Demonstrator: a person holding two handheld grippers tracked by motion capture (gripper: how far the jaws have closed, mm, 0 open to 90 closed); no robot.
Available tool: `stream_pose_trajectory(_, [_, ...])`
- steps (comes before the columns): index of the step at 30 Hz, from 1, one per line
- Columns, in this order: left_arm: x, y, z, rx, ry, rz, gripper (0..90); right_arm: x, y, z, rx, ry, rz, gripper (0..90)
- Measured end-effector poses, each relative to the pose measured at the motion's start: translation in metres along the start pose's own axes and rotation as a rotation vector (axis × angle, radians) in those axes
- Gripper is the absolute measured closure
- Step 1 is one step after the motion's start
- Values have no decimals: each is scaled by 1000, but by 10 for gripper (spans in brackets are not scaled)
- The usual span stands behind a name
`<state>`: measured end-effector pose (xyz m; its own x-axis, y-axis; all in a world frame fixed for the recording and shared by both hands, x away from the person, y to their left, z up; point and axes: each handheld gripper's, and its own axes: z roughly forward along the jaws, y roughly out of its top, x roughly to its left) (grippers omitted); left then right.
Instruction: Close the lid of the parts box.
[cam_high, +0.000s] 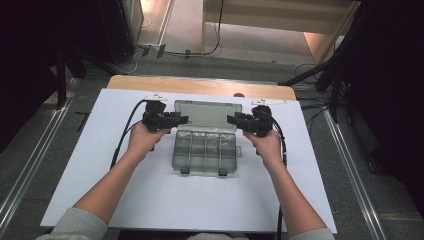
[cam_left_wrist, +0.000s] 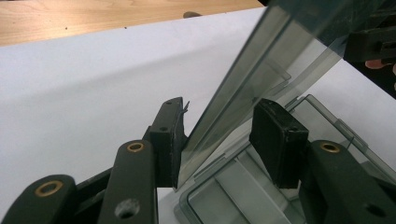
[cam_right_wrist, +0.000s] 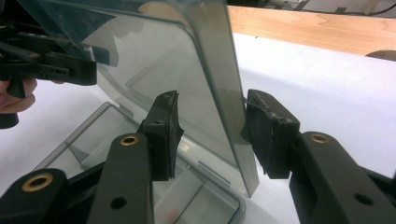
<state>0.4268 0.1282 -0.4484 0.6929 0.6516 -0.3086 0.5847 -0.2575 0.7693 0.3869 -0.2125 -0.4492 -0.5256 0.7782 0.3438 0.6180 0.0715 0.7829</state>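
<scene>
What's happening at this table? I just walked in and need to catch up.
A person works a clear plastic compartment box on the white table. Its lid is raised. The left hand-held gripper and right hand-held gripper each straddle a side edge of the lid, one pad touching it, the jaws not clamped.

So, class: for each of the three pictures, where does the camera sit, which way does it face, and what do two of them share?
High view: above the person's side, facing forward and down; forearms, left hand-held gripper, right hand-held gripper, organiser box.
Left gripper view: rides that hand-held gripper, facing along its jaws, which straddle the raised lid.
Right gripper view: likewise, from the lid's other end.
Shared: both gripper views show the lid and the opposite hand-held gripper.
</scene>
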Motion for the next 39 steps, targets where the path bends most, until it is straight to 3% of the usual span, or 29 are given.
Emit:
stream_pose_trajectory(10, [-2, -5, -5, -2, -4, 9, 533, 5, -3, -4, 11, 7, -10, 536])
stream_pose_trajectory(12, [0, -6, -6, 17, -32, 0, 439, 6, -4, -5, 9, 6, -11, 538])
stream_pose_trajectory(20, [-1, -5, -19, 28, -28, 24, 429, 8, -5, -8, 6, 6, -23, 535])
stream_pose_trajectory(22, [0, -5, -22, 44, -37, 24, 366, 8, -6, -9, 4, 9, -27, 535])
stream_pose_trajectory(25, [1, -7, -25, 64, -39, 29, 366, 9, -6, -11, 0, 9, -24, 536])
stream_pose_trajectory(31, [4, -8, -36, 60, -26, 24, 365, 10, -7, -12, -2, 10, -30, 533])
stream_pose_trajectory(35, [6, -8, -43, 67, -25, -2, 372, 11, -8, -13, -4, 10, -35, 529])
stream_pose_trajectory(39, [9, -10, -51, 75, -1, -6, 455, 13, -9, -14, 1, 10, -44, 524])
